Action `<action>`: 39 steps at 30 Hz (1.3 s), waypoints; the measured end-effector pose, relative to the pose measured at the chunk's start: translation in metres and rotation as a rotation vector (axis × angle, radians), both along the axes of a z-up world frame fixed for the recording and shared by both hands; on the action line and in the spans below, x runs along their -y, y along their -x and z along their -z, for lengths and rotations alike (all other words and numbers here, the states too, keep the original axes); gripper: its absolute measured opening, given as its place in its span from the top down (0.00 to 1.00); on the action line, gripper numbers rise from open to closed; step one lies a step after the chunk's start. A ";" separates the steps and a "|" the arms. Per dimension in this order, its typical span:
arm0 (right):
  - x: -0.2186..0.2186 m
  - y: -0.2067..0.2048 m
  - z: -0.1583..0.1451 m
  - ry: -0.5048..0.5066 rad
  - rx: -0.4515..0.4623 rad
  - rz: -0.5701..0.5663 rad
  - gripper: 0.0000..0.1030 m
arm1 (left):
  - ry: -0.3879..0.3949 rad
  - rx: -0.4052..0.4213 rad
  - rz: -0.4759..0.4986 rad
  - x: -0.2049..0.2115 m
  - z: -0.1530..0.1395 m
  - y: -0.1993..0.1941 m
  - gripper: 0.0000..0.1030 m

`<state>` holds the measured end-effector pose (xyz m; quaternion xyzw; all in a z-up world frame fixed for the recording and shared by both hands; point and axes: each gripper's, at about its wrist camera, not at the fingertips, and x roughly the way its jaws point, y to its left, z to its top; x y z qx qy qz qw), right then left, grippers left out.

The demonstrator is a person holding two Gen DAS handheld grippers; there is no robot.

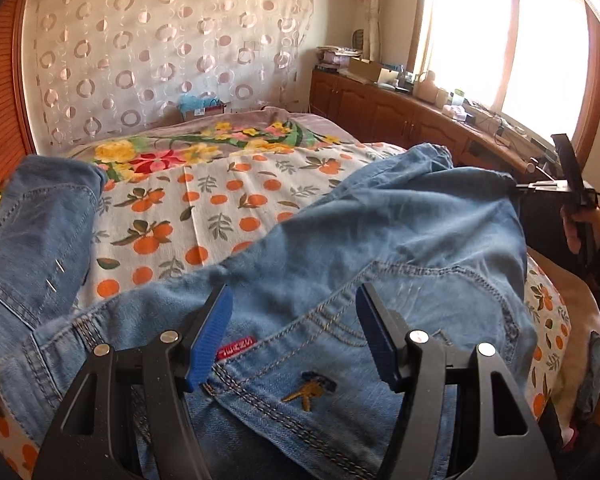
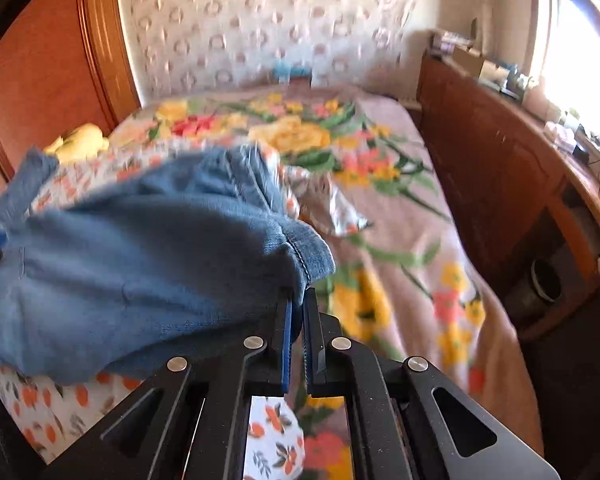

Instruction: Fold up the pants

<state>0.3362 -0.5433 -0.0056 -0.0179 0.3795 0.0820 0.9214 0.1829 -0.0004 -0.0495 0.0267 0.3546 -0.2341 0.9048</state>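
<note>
While we look along the left gripper, its blue pads stand spread apart over the back pocket of the jeans, pinching nothing. Jeans lie across the orange-print sheet on the bed. From the right wrist, we see the right gripper nearly pressed together, pinching a denim edge; the jeans hang bunched to its left above the floral blanket.

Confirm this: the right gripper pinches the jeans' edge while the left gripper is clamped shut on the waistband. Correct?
Not quite. In the left wrist view the left gripper stands open over the jeans, its pads apart and clamping nothing. The rest holds: the right wrist view shows the right gripper pinching the jeans' edge.
</note>
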 end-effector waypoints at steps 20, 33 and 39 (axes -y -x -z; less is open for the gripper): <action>-0.023 -0.116 0.009 -0.073 0.020 -0.155 0.60 | -0.106 -0.097 0.077 0.026 -0.009 -0.065 0.31; -0.028 -0.182 0.046 -0.152 -0.119 -0.233 0.60 | -0.164 -0.193 0.085 0.029 0.021 -0.084 0.51; -0.022 -0.131 0.008 -0.137 -0.015 -0.239 0.85 | -0.169 -0.172 0.088 0.025 0.022 -0.074 0.73</action>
